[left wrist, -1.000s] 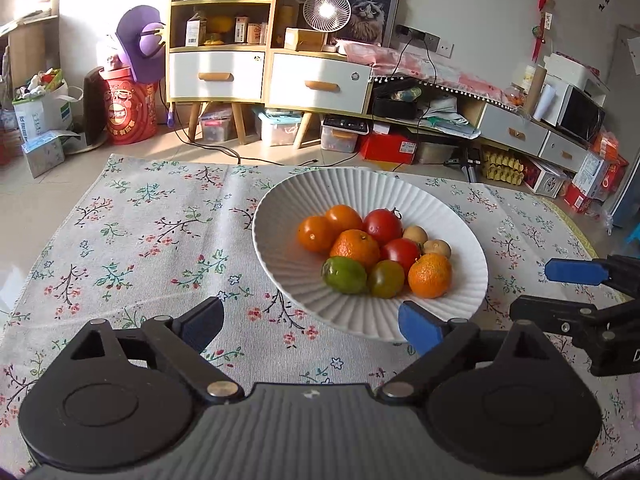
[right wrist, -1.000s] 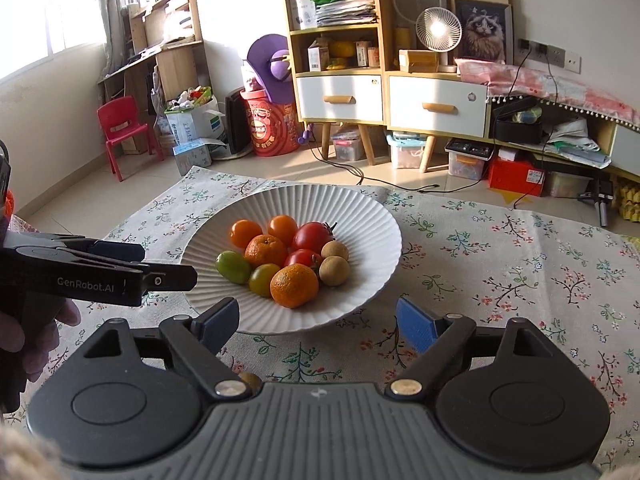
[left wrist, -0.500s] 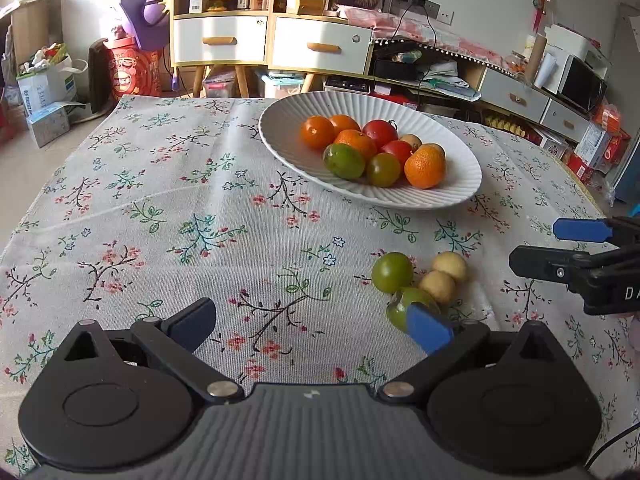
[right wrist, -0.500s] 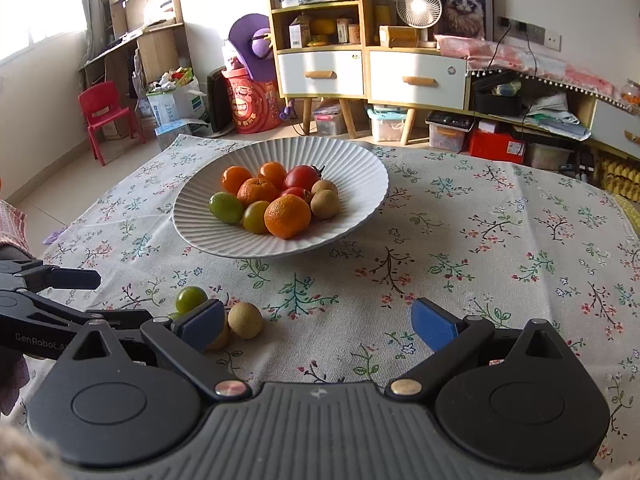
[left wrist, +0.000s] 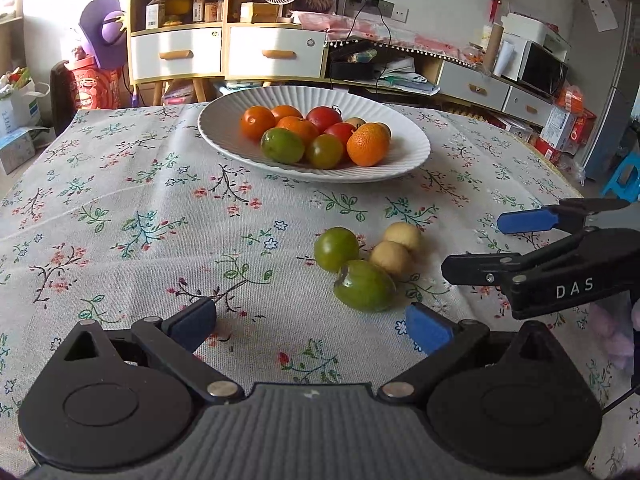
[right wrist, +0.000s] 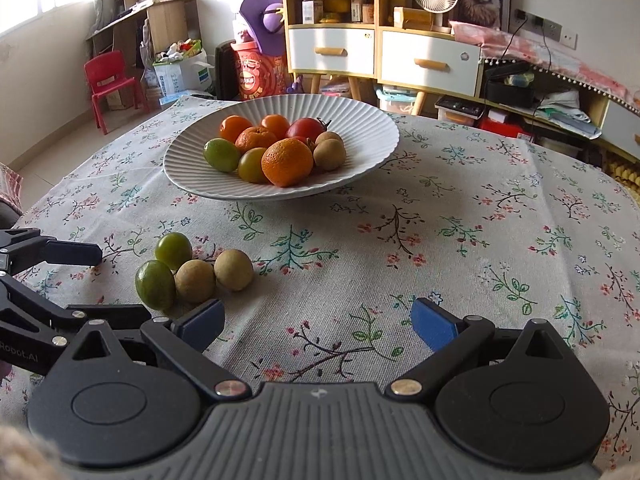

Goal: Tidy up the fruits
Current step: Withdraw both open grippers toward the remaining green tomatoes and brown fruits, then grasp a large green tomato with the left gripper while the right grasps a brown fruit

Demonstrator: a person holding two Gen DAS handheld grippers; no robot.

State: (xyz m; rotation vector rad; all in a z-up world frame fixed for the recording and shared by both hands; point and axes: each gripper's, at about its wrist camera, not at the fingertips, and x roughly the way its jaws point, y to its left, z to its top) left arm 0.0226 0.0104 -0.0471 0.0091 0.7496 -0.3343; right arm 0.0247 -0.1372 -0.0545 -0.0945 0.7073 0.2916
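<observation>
- The right gripper [left wrist: 472, 248], marked "DAS", had just spread its jaws wide, empty.
- The left gripper [left wrist: 310, 322], lettered "Robot.AI", stood open, empty.
- Four loose fruits [left wrist: 366, 266] lay on the tablecloth [left wrist: 120, 208], near the fruit-filled plate [left wrist: 412, 152].

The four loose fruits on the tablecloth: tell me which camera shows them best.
The left wrist view. The loose fruits lie near its centre, all four unobstructed and in good light. In the right wrist view the same cluster sits low at the left, and one blue pad of that camera's own tongs reaches up to the nearest fruit.
</observation>
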